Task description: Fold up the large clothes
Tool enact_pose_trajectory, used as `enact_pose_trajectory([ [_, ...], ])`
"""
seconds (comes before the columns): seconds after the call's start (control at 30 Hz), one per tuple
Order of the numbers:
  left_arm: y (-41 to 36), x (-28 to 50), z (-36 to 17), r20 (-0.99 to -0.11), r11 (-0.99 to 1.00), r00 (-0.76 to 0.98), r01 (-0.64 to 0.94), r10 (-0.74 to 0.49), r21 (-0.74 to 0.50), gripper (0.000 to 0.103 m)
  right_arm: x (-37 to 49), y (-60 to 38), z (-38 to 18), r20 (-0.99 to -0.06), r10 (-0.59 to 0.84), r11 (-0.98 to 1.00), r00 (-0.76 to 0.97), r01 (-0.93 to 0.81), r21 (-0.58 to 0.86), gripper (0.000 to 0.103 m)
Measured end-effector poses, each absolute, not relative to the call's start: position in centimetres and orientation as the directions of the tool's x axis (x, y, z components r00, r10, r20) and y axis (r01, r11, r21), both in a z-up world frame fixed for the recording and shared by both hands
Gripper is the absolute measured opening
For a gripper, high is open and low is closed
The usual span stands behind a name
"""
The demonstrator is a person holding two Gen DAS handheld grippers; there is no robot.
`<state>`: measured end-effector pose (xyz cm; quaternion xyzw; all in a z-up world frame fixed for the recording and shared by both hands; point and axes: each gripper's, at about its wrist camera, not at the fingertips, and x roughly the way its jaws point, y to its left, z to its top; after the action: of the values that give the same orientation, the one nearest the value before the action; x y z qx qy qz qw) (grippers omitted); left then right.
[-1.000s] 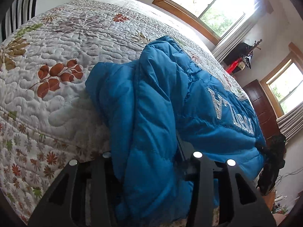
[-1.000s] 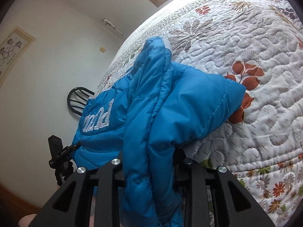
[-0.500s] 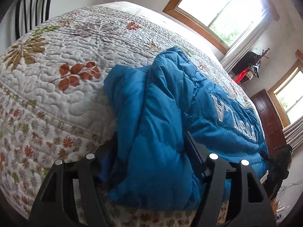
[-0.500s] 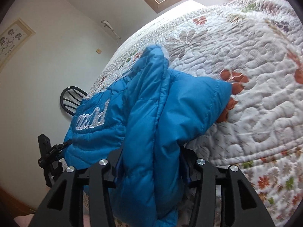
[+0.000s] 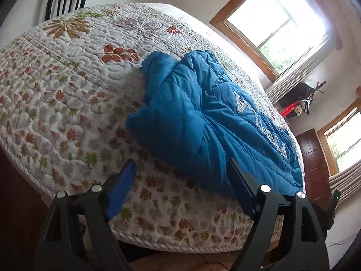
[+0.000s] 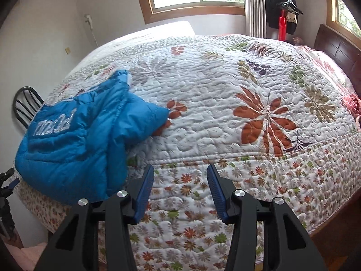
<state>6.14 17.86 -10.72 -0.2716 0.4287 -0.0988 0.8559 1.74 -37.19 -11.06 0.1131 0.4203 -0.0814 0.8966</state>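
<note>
A blue puffer jacket with silver lettering lies folded in a bundle on the flowered quilt, its lower hem hanging over the bed's near edge. My left gripper is just below that hem with its jaws opening wide; the pads do not touch the fabric, though the hem sits close to the right finger. In the right wrist view the jacket lies to the left. My right gripper points at bare quilt beside it, its jaws closing slightly with nothing between them.
A black spindle chair stands by the bed's left corner, with a tripod below it. A dark wooden headboard is at the far right. Clothes hang on a rack near the window. Wooden floor shows below the mattress.
Both grippers have let go of the jacket and drawn back from the bed's edge. The jacket has settled on the quilt. The right gripper has swung right, off the jacket.
</note>
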Motion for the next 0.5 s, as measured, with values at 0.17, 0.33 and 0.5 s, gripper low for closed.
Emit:
enact_pose_trajectory([
  [0.17, 16.4, 7.7, -11.6, -0.673, 0.813, 0.61, -0.079, -0.418, -0.577, 0.084, 1.4, -38.5, -12.5, -0.798, -0.052, 0.954, 0.6, 0.265, 0.137, 0.045],
  [0.33, 16.2, 9.7, -13.0, -0.67, 0.782, 0.606, -0.122, -0.429, -0.611, 0.082, 1.8, -38.7, -13.9, -0.819, -0.032, 0.951, 0.573, 0.269, 0.151, 0.044],
  [0.5, 16.6, 10.2, -13.7, -0.637, 0.748, 0.637, -0.139, -0.434, -0.649, 0.05, 2.8, -38.2, -15.0, -0.83, -0.033, 0.958, 0.557, 0.255, 0.133, 0.046],
])
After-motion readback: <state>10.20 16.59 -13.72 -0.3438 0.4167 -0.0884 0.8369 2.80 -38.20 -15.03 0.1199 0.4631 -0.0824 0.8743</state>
